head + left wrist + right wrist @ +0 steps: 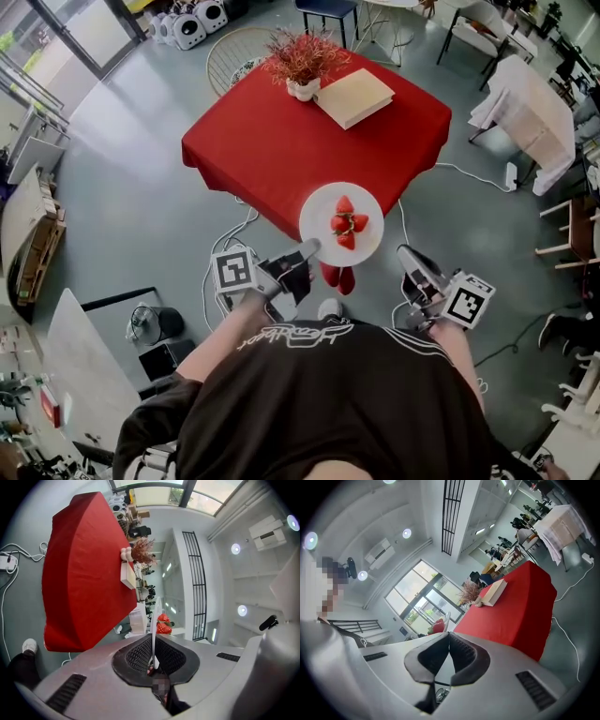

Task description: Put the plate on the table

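Near the red table (281, 141), left fingers (136, 657) clamp the plate (317, 217); right fingers (464, 654) together

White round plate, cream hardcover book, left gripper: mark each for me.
White round plate (319, 217), head view, bare left rim.
Cream hardcover book (354, 97), head view, cover's middle.
Left gripper (307, 250), head view, its fingertips.

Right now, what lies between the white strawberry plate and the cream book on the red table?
Nothing but bare red tablecloth separates the round white plate from the cream book, as the head view shows.
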